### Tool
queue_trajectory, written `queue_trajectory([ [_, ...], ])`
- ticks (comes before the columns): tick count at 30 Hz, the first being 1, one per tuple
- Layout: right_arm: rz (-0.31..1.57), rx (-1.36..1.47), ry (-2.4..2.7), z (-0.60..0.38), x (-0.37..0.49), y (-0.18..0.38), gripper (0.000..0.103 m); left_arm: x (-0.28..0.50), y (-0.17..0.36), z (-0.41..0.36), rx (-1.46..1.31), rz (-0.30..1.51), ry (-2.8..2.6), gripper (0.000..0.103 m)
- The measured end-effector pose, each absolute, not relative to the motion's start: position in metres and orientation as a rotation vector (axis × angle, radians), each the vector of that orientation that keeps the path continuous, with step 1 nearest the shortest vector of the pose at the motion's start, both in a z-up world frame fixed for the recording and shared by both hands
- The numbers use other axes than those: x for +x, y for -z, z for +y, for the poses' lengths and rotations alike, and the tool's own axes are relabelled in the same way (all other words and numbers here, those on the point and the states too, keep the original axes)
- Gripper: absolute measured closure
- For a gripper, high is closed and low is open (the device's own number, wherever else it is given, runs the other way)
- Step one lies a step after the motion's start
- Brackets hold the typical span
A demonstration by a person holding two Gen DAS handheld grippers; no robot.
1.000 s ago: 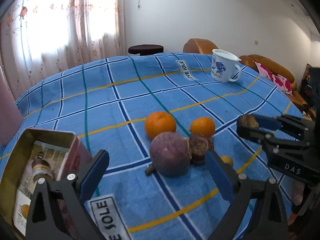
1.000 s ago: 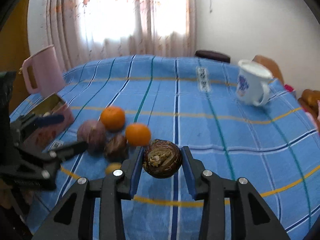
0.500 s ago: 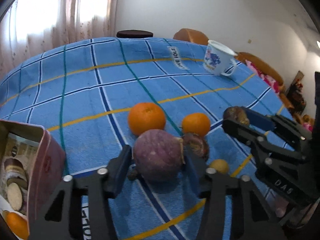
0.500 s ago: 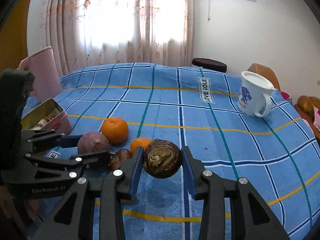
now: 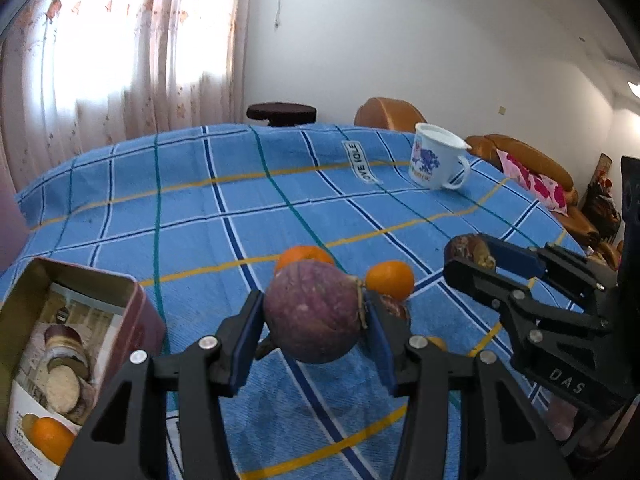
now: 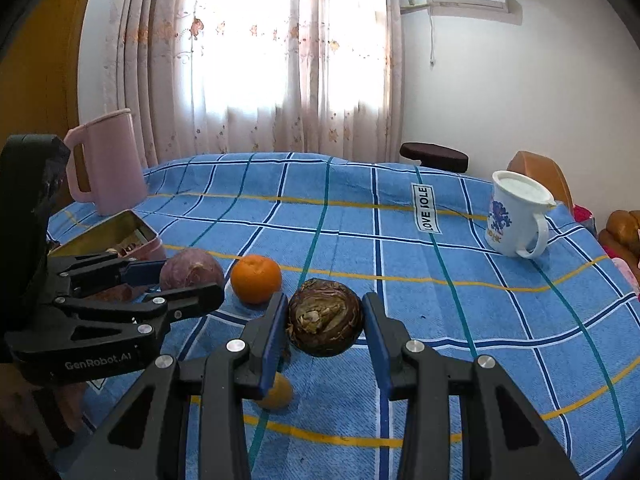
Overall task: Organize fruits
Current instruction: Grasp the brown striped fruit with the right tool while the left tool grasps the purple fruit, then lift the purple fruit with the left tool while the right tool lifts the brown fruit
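My left gripper point(image 5: 314, 320) is shut on a round purple fruit point(image 5: 314, 312) and holds it above the blue checked cloth point(image 5: 240, 216); it also shows in the right wrist view point(image 6: 192, 274). My right gripper point(image 6: 324, 324) is shut on a dark brown wrinkled fruit point(image 6: 325, 322), also lifted, and shows in the left wrist view point(image 5: 470, 250). Two oranges point(image 5: 390, 280) point(image 5: 304, 256), a dark brown fruit point(image 5: 394, 308) and a small yellow fruit point(image 6: 276, 394) lie on the cloth under the grippers.
An open tin box point(image 5: 60, 344) with a printed insert and an orange stands at the left. A white mug point(image 5: 438, 160) is at the far right, a pink jug point(image 6: 108, 160) at the far left. Sofa and stool stand beyond the table.
My left gripper closed on the purple fruit and lifted it off the cloth. My right gripper kept the brown fruit and rose a little.
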State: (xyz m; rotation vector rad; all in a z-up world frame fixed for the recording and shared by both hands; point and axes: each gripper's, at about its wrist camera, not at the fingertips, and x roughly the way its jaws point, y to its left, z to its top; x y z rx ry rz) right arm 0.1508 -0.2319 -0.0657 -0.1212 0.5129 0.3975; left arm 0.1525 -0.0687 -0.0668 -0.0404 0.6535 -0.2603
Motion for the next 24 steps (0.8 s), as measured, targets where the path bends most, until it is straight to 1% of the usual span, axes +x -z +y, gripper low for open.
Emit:
queue_trajectory([
  [24,0.368,-0.099,-0.441,-0.241,0.129,0.056,0.063,0.127,0.053,-0.063,-0.035,0.494,0.182,0.051],
])
